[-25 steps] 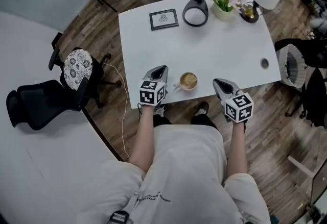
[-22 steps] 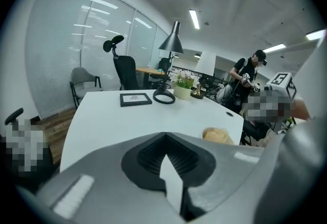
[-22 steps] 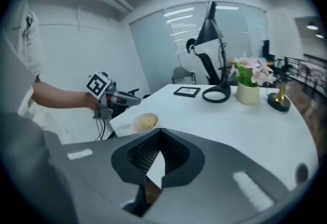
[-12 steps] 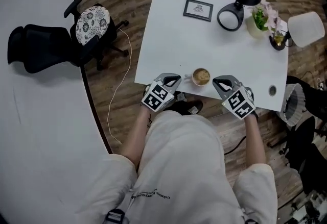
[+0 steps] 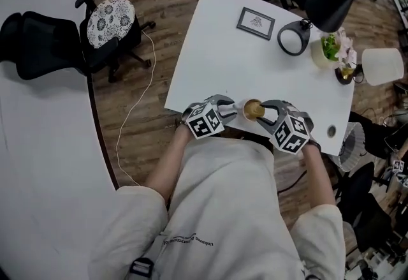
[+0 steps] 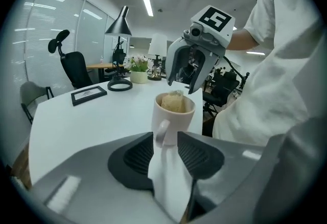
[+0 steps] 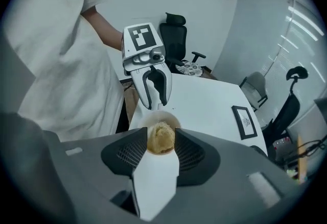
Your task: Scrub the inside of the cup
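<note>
**Head view:** the cup [image 5: 245,106] stands at the 6 o'clock edge of the tabletop [image 5: 223,49], with a tan sponge [image 5: 254,108] inside it. The left gripper [image 5: 229,108] sits at the cup's 9 o'clock and the right gripper [image 5: 266,113] at its 3 o'clock. Both forearms reach in from 6 o'clock. The jaw gaps cannot be read from here.

**Left gripper view:** the jaws are apart with the cup's handle [image 6: 161,133] between their tips. The gap is wider than the handle, and no clamp shows. Only this view shows the right gripper tilted steeply down over the cup's mouth from 1 o'clock. Its tips are just above the sponge, but I cannot tell if they touch it.

**Right gripper view:** the jaws stand wide apart and have just been opening. The sponge and rim show between the tips, and the pads are not pressing on them. The left gripper stands at 12 o'clock beyond the cup, pointing at it.
</note>
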`<state>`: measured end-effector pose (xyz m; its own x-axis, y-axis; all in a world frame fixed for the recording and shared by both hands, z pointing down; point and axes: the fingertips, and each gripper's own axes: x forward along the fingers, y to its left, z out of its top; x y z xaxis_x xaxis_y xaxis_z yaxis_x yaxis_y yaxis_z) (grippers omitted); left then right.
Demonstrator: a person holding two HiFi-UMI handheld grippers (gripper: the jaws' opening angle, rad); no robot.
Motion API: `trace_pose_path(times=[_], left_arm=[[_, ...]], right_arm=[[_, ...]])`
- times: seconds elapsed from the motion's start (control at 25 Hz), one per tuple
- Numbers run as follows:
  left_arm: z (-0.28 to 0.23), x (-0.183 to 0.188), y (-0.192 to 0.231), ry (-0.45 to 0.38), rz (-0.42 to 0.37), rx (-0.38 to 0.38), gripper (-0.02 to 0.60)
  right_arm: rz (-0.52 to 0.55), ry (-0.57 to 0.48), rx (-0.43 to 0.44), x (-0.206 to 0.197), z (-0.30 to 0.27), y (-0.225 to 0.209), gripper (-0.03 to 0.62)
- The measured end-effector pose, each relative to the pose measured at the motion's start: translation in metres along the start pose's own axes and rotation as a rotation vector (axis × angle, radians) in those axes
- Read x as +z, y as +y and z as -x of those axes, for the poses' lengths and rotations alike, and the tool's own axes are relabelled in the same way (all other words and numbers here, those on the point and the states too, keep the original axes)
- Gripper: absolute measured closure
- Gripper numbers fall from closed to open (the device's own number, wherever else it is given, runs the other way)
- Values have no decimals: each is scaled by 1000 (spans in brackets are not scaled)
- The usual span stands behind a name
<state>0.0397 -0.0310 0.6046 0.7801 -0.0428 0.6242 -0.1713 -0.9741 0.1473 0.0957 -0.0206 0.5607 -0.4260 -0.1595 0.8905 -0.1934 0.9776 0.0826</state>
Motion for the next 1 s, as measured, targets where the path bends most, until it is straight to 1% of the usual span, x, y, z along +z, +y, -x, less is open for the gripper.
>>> trace_pose_path(times=[0.12, 0.24, 0.36, 0.44, 0.48, 0.6, 0.68, 0.8, 0.88, 1.0], left_arm=[[-7, 3, 1, 24, -12, -10, 437], [-13, 8, 4, 37, -42, -35, 439], [-20, 12, 2, 48, -60, -43, 459], [-20, 13, 4, 48, -72, -32, 467], [-19, 13, 6, 47, -79, -22, 501], [-18, 13, 7, 53, -96, 11, 503], [-18, 12, 6, 59, -105, 34, 508], [-18, 11, 7, 54, -92, 65, 509], [-23, 15, 6, 40, -79, 82, 508], [-26, 18, 2, 25, -65, 94, 508]], right_arm=[[66, 43, 31, 5, -11, 1, 383], [180, 141, 63, 0, -24, 1, 379], [246, 201, 80, -5, -33, 4, 403], [275, 235, 73, -5, -38, 5, 411], [287, 255, 68, -5, -40, 4, 431], [277, 288, 88, -3, -40, 4, 465], [240, 283, 133, -1, -38, 8, 473], [197, 268, 198, 2, -39, 13, 479], [181, 270, 208, -1, -38, 14, 481], [122, 248, 202, -1, -39, 11, 482]])
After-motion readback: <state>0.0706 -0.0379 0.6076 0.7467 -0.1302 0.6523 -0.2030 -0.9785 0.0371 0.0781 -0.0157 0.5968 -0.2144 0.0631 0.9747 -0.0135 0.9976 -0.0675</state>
